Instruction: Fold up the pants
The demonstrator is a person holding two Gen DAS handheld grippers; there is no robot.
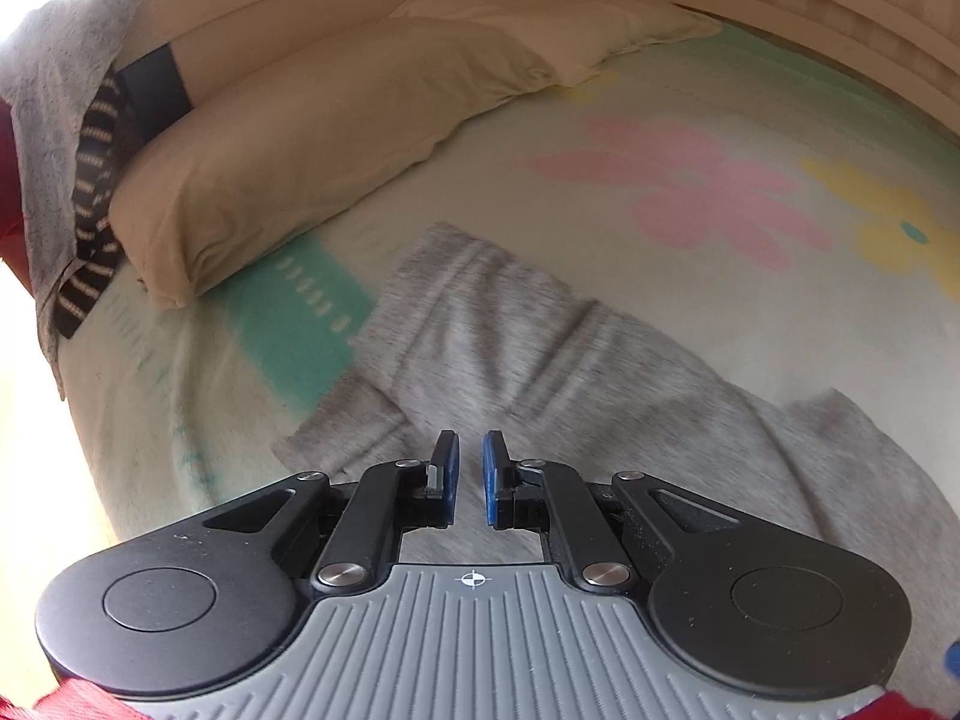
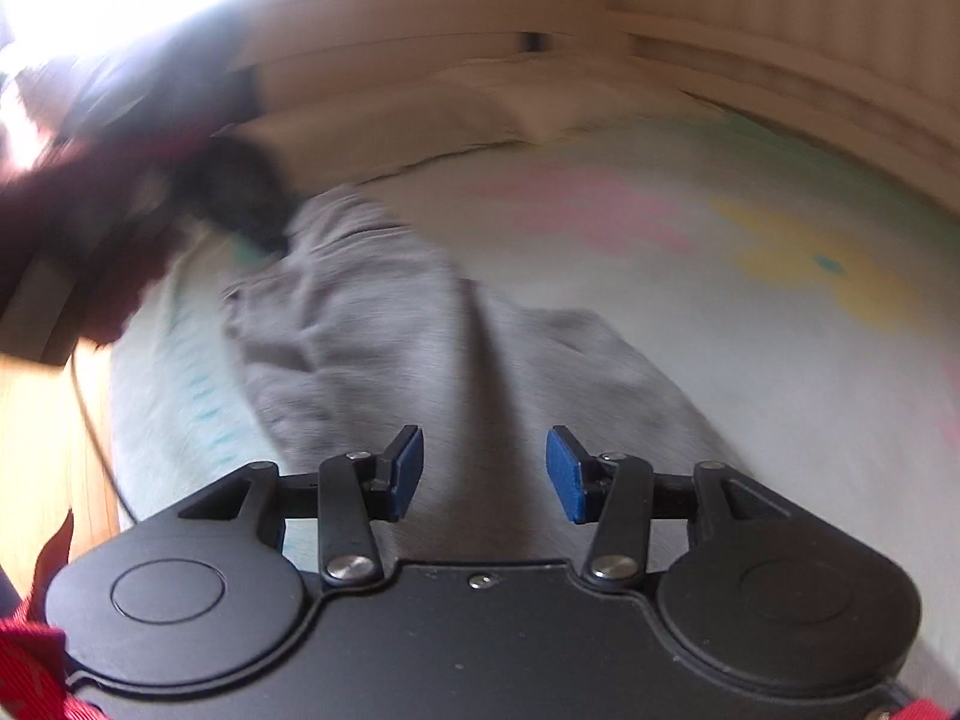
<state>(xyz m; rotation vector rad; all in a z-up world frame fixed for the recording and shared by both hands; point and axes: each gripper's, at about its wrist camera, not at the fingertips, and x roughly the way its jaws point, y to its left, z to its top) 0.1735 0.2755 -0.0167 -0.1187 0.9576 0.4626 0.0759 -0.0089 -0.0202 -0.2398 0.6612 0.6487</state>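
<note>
Pants (image 1: 540,360) lie under both parted tongs; striped cloth (image 1: 90,204) shows only leftward.

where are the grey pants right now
The grey fabric pants lie spread on the flower-print bed sheet, in both wrist views just ahead of each hand-held gripper, with the cream pillow beyond them to the left.

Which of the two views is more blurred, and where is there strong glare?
Right wrist view: heavy motion blur over the grey pants and blanket, with white glare in the top left corner. Left wrist view: mostly sharp, pillow clear, slight blur on the pants, a smaller glare patch top left.
</note>
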